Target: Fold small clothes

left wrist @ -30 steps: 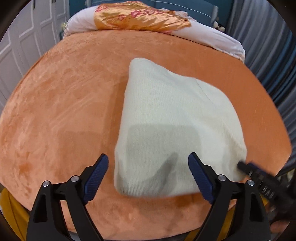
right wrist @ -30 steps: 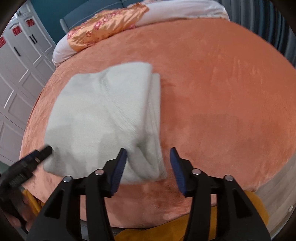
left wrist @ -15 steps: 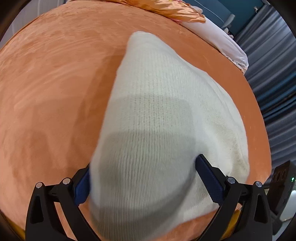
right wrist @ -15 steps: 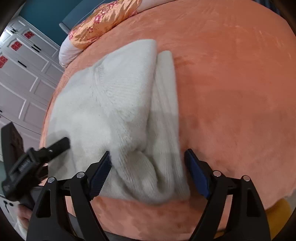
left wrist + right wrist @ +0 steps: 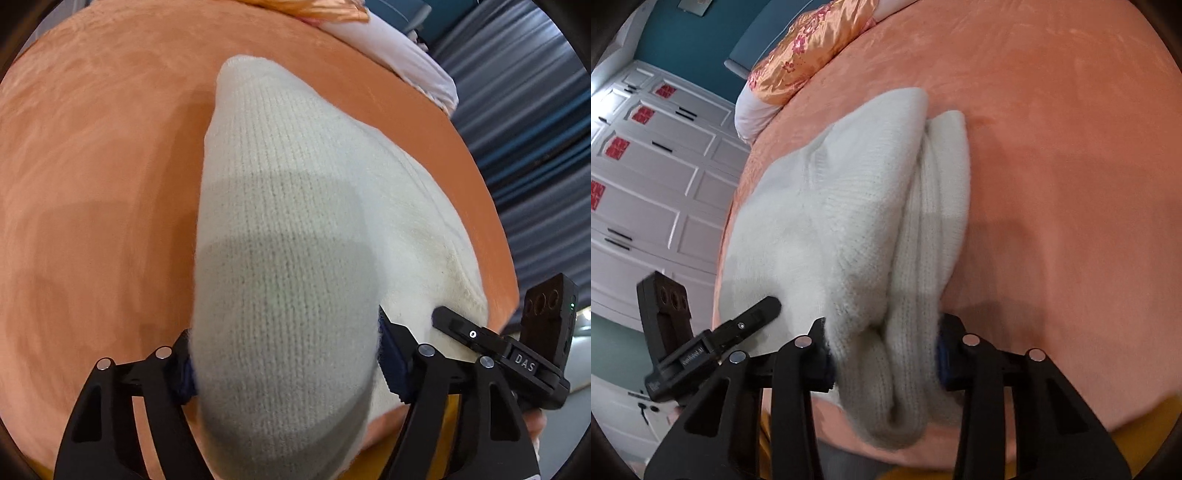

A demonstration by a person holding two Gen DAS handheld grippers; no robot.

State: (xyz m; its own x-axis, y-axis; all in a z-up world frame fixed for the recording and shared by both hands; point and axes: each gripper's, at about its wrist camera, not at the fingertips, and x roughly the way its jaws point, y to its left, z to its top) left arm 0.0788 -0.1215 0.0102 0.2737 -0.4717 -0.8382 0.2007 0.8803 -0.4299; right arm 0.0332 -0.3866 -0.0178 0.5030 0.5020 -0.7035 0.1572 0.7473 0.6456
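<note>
Orange plush bedding spreads under my work, with a satin floral pillow at the far end near white wardrobe doors. On it lies the cream knitted garment, partly folded, its near edge at the bed's front. My left gripper is closing around the left near corner; my right gripper is closing on the bunched right corner, knit between both sets of pads. I judge this the grasp before a fold: next I should lift both corners evenly and carry them toward the far edge.
</note>
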